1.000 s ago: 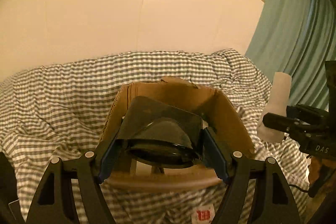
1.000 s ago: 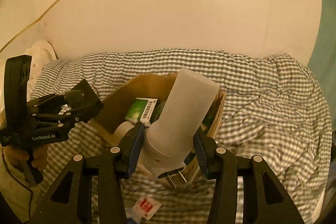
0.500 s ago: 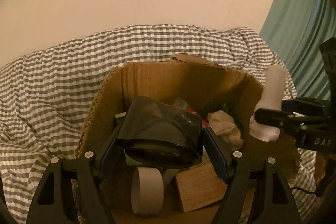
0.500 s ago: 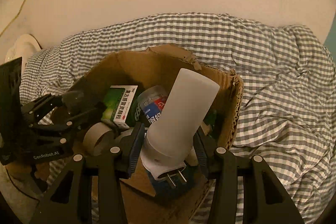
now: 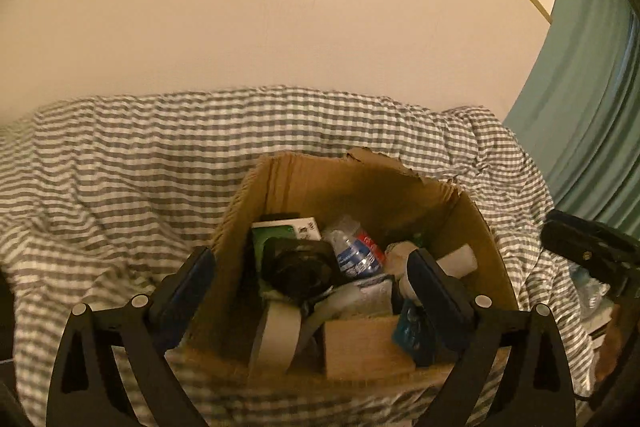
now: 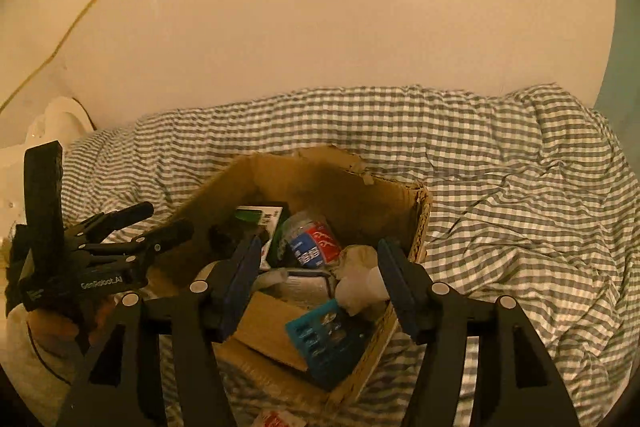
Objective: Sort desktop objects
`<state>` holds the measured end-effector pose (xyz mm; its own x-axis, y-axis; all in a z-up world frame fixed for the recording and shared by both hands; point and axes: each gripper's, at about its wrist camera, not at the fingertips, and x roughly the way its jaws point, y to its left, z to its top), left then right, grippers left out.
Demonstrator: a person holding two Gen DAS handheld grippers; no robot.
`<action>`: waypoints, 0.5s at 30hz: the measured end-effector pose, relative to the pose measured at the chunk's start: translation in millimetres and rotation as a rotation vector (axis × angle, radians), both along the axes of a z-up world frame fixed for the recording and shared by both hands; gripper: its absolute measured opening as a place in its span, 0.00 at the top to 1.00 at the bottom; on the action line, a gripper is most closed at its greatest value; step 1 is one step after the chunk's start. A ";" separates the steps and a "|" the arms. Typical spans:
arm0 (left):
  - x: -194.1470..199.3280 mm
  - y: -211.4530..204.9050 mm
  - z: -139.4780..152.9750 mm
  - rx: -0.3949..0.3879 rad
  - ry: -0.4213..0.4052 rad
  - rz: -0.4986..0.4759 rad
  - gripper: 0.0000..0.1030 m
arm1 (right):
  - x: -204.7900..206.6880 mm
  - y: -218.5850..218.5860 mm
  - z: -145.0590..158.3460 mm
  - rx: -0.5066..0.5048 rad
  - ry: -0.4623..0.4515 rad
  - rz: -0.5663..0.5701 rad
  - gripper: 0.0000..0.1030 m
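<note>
Both my grippers, left and right, were opening empty over the cardboard box, frame centre; lift clear without snagging its contents.

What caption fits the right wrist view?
Right gripper opening, nothing held, above a cardboard box of clutter on a checked blanket.

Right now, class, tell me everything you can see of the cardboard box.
The cardboard box is brown corrugated card, open-topped, its far rim torn and ragged. It rests on the checked gingham bedcover and is nearly full: a plastic water bottle, a green-and-white carton, a tape roll, a wooden block and more lie jumbled inside.
</note>
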<state>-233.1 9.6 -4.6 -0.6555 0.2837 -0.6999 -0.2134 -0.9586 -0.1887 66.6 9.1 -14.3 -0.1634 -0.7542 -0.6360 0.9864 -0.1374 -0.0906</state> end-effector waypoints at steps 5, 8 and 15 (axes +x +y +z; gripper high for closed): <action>52.5 -15.6 -2.1 -0.020 -0.010 0.033 0.03 | 13.9 50.1 1.1 -0.036 -0.014 0.013 0.41; 88.7 -25.7 -15.0 -0.040 -0.026 0.046 0.03 | 15.1 82.5 -13.8 -0.035 -0.054 0.007 0.41; 150.4 -33.9 -51.7 -0.095 -0.091 0.029 0.03 | 15.3 141.7 -72.0 0.047 -0.112 -0.048 0.41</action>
<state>-82.7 -24.3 -56.3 -0.5949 0.1948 -0.7799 -0.1710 -0.9787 -0.1140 81.9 150.9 -86.3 -0.1246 -0.7164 -0.6865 0.9830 -0.1829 0.0125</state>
